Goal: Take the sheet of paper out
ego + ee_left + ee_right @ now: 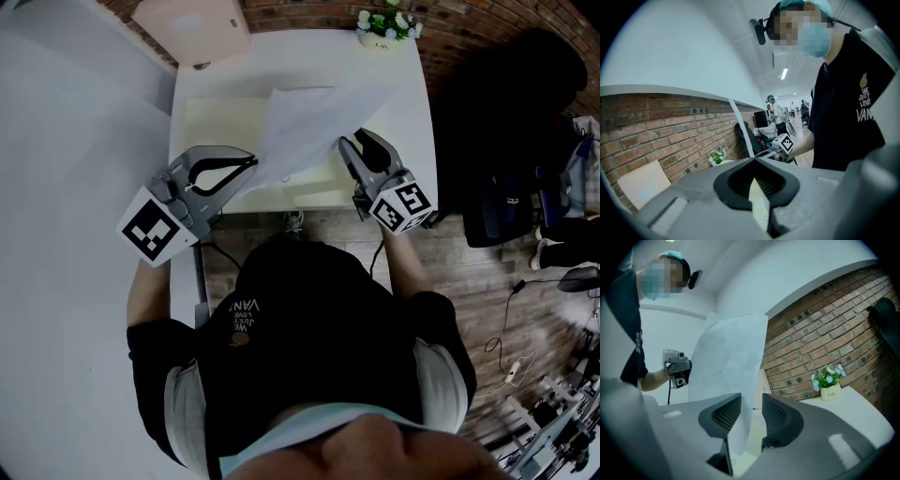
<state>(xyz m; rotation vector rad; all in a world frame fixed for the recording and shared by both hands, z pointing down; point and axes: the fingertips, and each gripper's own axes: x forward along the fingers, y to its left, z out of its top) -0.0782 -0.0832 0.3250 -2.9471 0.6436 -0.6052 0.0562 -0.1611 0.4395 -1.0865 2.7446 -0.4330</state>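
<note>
A white sheet of paper [314,117] is lifted off the white table [408,112], held up between my two grippers. My left gripper [253,162] is shut on the sheet's left edge; in the left gripper view the jaws [753,159] meet and the paper [739,124] runs away from them edge-on as a thin white strip. My right gripper [360,141] is open at the sheet's right side. In the right gripper view the paper [733,366] hangs loosely in the gap of that gripper [751,400], with neither pad pressing on it.
A pale cream folder [216,122] lies flat on the table under the sheet. A small pot of flowers [384,26] stands at the far edge, with a beige board [192,28] beyond the table. A dark chair and bags [511,122] stand at the right.
</note>
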